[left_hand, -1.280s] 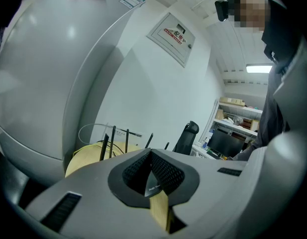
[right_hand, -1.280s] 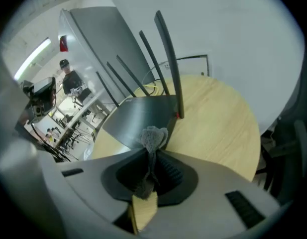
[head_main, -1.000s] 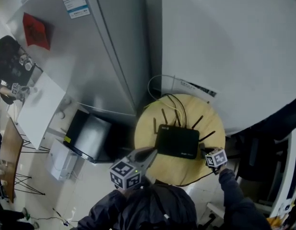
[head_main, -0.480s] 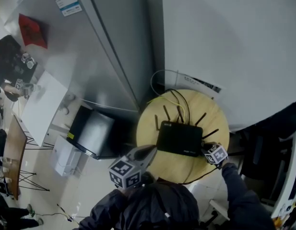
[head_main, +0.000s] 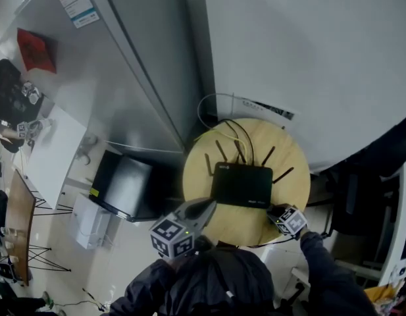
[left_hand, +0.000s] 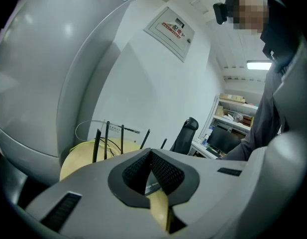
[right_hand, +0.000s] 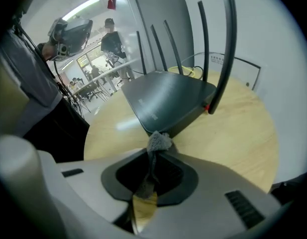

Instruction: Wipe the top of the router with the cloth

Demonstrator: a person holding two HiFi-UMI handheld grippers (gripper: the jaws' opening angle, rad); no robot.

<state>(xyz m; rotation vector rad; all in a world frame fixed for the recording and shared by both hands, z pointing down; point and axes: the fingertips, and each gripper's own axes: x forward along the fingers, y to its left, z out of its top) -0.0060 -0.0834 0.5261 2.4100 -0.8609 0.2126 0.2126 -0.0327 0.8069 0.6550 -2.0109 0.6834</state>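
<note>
Two grippers are working at the near rim of the round table (head_main: 291,151). Your right gripper (right_hand: 155,143) is clamping a grey cloth (right_hand: 159,140), and its tuft is sitting at the near right corner of the router (head_main: 242,184). Your left gripper (left_hand: 151,152) is holding its jaws together, empty, beside the near left corner. Bare wood is showing right of the router, and antennas (head_main: 219,151) are lining its far edge.
</note>
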